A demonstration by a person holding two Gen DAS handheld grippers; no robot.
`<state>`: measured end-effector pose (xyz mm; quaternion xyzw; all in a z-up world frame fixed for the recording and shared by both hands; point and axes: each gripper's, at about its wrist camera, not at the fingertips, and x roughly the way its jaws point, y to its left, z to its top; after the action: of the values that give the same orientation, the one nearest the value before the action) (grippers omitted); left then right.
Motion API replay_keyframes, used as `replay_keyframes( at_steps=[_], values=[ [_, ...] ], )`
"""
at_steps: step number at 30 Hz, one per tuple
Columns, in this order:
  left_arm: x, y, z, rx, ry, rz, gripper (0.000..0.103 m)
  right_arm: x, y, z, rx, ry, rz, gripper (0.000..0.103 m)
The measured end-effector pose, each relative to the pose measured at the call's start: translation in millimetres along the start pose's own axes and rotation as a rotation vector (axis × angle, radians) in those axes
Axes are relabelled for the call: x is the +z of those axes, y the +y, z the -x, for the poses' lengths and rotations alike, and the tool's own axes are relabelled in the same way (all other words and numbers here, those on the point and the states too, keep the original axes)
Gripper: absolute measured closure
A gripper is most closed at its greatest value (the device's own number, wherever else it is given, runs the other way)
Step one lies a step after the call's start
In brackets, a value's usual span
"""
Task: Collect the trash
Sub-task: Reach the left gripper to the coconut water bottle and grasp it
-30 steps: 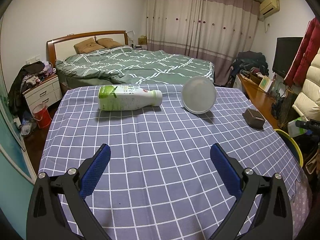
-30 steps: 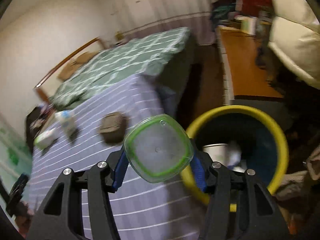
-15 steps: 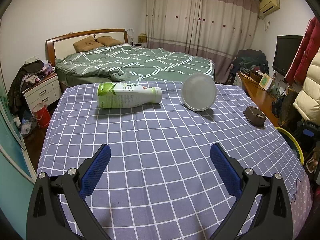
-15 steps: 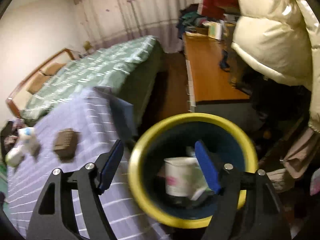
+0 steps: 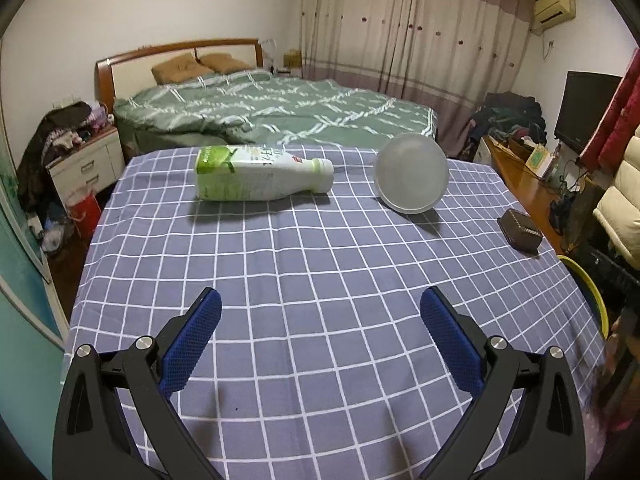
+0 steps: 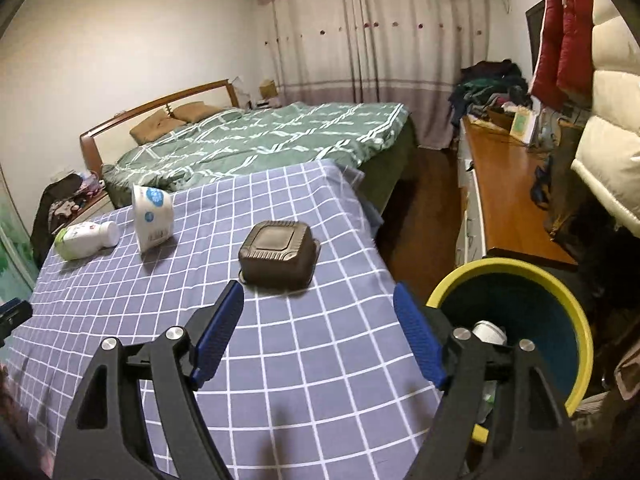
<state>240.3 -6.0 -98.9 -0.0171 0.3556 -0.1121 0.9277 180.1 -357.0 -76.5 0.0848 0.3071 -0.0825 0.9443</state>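
Observation:
A green-and-white bottle [image 5: 260, 178] lies on its side at the far part of the checked table [image 5: 320, 280]. A white tub [image 5: 412, 174] lies tipped beside it, and a brown container [image 5: 520, 234] sits upside down near the right edge. My left gripper [image 5: 320, 336] is open and empty over the near table. My right gripper [image 6: 320, 332] is open and empty, just in front of the brown container [image 6: 278, 256], with the bottle [image 6: 86, 240] and tub [image 6: 152, 216] farther left. A yellow-rimmed bin [image 6: 516, 316] at the right holds trash.
A green bed [image 5: 272, 116] stands beyond the table. A wooden desk [image 6: 504, 204] with clutter runs along the right wall. A nightstand [image 5: 86, 166] and red bucket [image 5: 84, 210] are at the left. The bin's rim [image 5: 592, 296] shows at the table's right edge.
My right gripper held a green-rimmed clear lid over the bin, opened and let it go, then swung left to face the table. The left gripper stayed still.

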Motion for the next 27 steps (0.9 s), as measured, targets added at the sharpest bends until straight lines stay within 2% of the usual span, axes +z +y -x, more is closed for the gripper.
replay_keyframes(
  at_steps=[6, 11, 19, 22, 27],
  values=[
    [35, 18, -5, -0.014, -0.019, -0.052, 0.005, 0, -3, 1, 0.028, 0.0, -0.019, 0.029],
    [60, 44, -44, -0.029, 0.016, -0.133, 0.005, -1, -3, 1, 0.025, 0.0, -0.017, 0.028],
    [87, 85, -107, -0.025, 0.082, -0.075, 0.005, -3, -4, -8, 0.008, 0.035, -0.024, 0.027],
    [89, 86, -114, -0.053, 0.091, -0.074, 0.005, -3, -4, -9, 0.009, 0.043, -0.024, 0.027],
    [83, 65, -111, -0.079, 0.113, -0.139, 0.005, -4, -5, -10, 0.013, 0.049, -0.03, 0.024]
  ],
)
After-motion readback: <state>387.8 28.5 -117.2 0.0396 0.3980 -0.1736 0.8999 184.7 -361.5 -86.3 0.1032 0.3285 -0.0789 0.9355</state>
